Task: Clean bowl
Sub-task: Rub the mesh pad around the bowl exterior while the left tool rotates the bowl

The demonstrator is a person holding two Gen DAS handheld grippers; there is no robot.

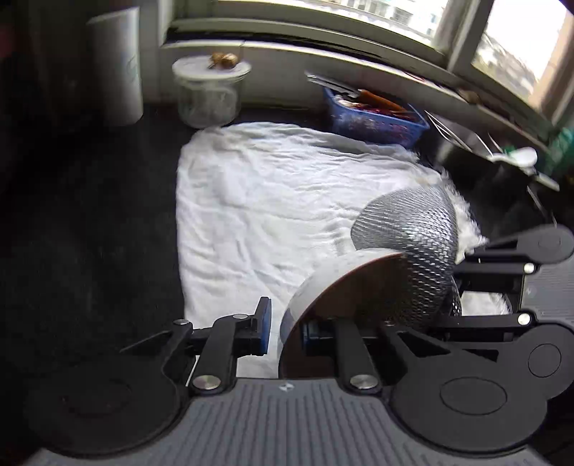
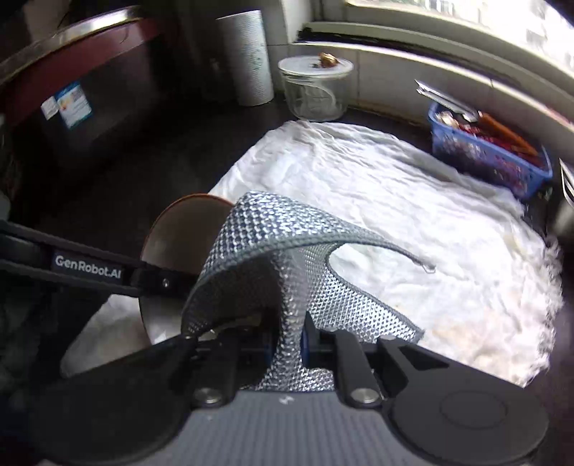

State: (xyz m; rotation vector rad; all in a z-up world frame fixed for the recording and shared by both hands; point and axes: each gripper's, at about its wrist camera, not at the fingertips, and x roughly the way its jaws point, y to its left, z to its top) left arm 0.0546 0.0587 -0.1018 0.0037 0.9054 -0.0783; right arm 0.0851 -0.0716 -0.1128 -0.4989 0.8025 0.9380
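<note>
Left gripper (image 1: 285,331) clamps the tilted bowl (image 1: 358,308) by its rim above the white cloth (image 1: 258,215); right gripper (image 2: 287,340) pinches the silver scouring cloth (image 2: 272,251), pressed against the bowl.

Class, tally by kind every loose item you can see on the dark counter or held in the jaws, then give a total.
Bowl: 1
Silver mesh scrubbing cloth: 1
White towel: 1
Blue basket: 1
Lidded glass jar: 1
Paper roll: 1
Total: 6

Daylit window (image 1: 412,21) above dark counter (image 1: 89,215)
</note>
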